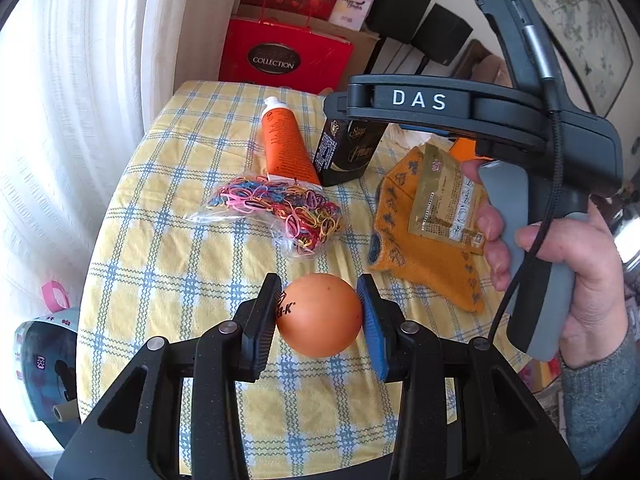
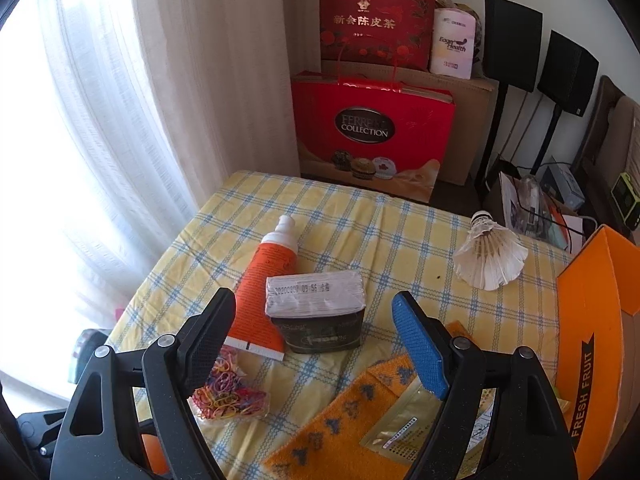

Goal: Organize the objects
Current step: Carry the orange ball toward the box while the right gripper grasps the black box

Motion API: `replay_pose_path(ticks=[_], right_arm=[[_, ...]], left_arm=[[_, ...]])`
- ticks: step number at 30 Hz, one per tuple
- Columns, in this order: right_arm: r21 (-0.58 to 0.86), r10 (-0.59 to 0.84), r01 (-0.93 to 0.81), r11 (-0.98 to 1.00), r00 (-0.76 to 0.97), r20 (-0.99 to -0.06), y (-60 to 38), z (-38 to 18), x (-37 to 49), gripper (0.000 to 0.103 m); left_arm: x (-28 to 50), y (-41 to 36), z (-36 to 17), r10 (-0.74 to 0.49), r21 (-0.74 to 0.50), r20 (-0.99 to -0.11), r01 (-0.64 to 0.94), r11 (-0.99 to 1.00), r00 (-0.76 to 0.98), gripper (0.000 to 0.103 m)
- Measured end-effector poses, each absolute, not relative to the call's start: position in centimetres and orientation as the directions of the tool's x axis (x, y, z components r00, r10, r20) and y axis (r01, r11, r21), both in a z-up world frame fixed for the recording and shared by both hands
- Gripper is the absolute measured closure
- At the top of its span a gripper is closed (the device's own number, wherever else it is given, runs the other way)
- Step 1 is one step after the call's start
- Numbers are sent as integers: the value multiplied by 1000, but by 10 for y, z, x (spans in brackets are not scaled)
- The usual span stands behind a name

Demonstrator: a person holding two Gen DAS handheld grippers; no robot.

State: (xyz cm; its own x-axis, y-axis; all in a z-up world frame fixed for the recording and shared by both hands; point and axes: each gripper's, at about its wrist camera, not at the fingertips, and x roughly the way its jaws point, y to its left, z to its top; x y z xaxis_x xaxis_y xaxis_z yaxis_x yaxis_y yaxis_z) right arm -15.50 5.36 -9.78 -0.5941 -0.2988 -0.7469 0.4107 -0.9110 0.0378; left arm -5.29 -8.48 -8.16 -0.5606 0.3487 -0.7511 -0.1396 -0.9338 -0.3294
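Note:
My left gripper (image 1: 319,315) is shut on an orange ping-pong ball (image 1: 320,314), held above the checked cloth. My right gripper (image 2: 314,338) stands open over the table, with a small dark box (image 2: 318,312) between and beyond its fingers, untouched. An orange tube (image 2: 266,292) lies beside the box on the left. A bag of coloured rubber bands (image 1: 276,210) lies near the middle. A gold sachet (image 1: 444,208) rests on an orange patterned cloth (image 1: 424,256). A white shuttlecock (image 2: 490,254) stands at the right.
An orange cardboard box (image 2: 600,320) marked FRESH FRUIT stands at the table's right edge. Red gift bags (image 2: 372,132) and a carton stand behind the table. White curtains (image 2: 120,120) hang on the left. A person's hand (image 1: 560,248) grips the right gripper's handle.

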Motion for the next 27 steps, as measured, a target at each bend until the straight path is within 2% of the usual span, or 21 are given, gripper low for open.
replay_pose_path(ticks=[3,4,5,9,16,27], right_arm=[[27,-282,407,-913,-581,-763,51,-105,-162,32],[23,-274,406,-914,-573,-773,50,-108,-165,46],[28,-276,412,-911,-559,-782,49,-111,-168,49],[53,-294,406,-913,-559,-775,55,-108,-169,50],[217,-414,400,-890,-513,-752,81,-73,-162,50],[227,-421,384,-895,-560,-714,139,-13,-123,50]], left_arm=[[-55,-85,-82,349,-331,-751,-137,-934,-561,67],[-55,-86,-82,349,-332,-750,-136,-933,-562,67],[-56,-86,-81,349,-333,-749,-135,-933,-563,67],[-57,-87,-78,350,-335,-744,-136,-932,-569,67],[-58,-79,-60,361,-331,-725,-163,-929,-587,67],[-56,-32,-16,421,-306,-667,-289,-907,-614,67]])
